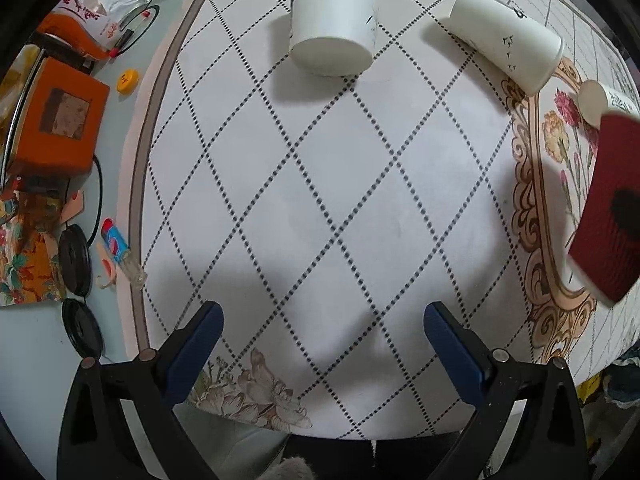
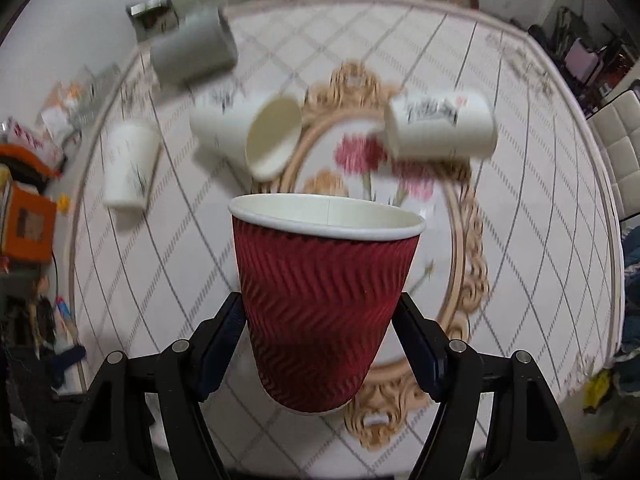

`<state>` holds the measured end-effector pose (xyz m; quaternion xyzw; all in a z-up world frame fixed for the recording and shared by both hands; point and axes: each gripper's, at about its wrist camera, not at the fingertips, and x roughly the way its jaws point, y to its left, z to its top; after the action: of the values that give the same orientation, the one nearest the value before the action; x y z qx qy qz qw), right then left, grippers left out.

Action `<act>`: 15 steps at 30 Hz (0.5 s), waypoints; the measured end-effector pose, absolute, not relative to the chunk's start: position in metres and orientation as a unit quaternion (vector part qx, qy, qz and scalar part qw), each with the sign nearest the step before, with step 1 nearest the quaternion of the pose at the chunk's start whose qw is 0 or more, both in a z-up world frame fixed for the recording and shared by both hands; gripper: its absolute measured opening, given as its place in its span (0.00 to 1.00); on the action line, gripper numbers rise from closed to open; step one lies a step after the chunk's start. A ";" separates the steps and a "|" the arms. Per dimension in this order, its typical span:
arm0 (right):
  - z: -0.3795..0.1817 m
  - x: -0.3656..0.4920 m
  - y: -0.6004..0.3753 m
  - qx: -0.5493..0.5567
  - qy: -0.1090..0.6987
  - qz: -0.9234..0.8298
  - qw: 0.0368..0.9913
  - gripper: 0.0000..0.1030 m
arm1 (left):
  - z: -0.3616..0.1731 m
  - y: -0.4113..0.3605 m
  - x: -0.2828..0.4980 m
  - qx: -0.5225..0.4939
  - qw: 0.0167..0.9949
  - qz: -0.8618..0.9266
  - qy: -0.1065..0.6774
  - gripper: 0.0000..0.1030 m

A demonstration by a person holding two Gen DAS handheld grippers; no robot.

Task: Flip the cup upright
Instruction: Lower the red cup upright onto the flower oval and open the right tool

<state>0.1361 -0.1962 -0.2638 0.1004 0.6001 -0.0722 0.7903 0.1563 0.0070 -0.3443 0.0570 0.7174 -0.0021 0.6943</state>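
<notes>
My right gripper point(image 2: 320, 320) is shut on a red ribbed paper cup point(image 2: 320, 300), held rim up and slightly tilted above the table. The same red cup point(image 1: 608, 208) shows blurred at the right edge of the left wrist view. My left gripper point(image 1: 322, 320) is open and empty over the checked tablecloth. A white cup point(image 1: 334, 20) stands upside down ahead of it; another white cup point(image 1: 508, 44) lies on its side to the right. In the right wrist view, white cups point(image 2: 256, 132) point(image 2: 440, 128) lie on their sides, one white cup point(image 2: 128, 164) stands inverted, and a grey cup point(image 2: 192, 48) lies farther back.
The round table has a patterned cloth point(image 1: 320, 200) with a floral medallion point(image 2: 360, 160). An orange box point(image 1: 56, 120), a yellow cap point(image 1: 127, 80), black lids point(image 1: 74, 260) and a small bottle point(image 1: 120, 252) sit left of the cloth. Chairs point(image 2: 616, 136) stand at the right.
</notes>
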 end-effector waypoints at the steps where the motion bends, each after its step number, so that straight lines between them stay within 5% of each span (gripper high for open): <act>1: -0.265 0.149 -0.189 0.102 0.585 -0.075 0.801 0.74 | -0.345 0.005 0.160 0.057 0.694 -0.002 0.718 0.99; 15: -0.303 0.137 -0.150 0.018 0.448 -0.081 0.890 0.74 | -0.367 -0.007 0.184 0.086 0.700 0.001 0.709 0.99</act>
<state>0.1372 -0.1500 -0.3031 0.0181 0.4482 -0.0810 0.8901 0.1841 -0.0070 -0.3666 0.0863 0.7088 0.0015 0.7001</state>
